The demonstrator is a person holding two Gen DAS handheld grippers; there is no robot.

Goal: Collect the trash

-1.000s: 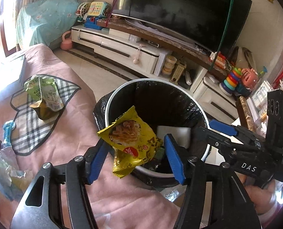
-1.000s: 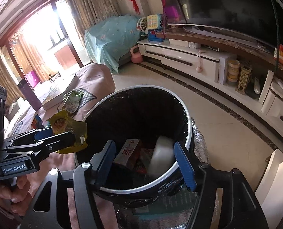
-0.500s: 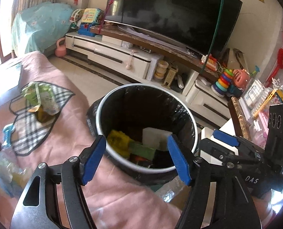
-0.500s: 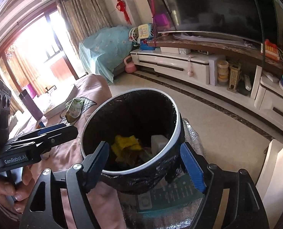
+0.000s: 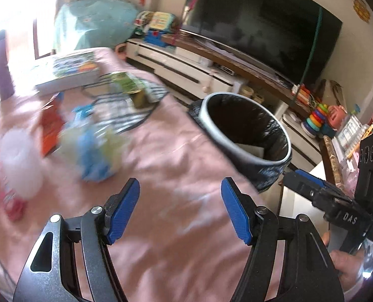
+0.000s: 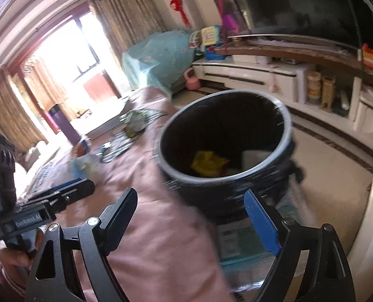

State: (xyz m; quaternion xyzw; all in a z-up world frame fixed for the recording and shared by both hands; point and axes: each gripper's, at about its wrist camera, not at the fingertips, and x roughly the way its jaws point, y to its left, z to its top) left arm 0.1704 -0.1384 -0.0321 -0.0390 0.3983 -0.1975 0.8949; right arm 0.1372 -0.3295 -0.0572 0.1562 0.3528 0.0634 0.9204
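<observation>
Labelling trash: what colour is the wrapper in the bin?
Yellow wrapper, clearest in the right wrist view.

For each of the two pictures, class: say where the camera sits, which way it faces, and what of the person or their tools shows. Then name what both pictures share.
Left wrist view: sits on the left gripper, faces down over the pink cloth at blurred litter; the right gripper and a hand show at right.
Right wrist view: sits on the right gripper, faces the bin holding a yellow wrapper; the left gripper and hand show at left.
Shared: bin, pink cloth, television.
</observation>
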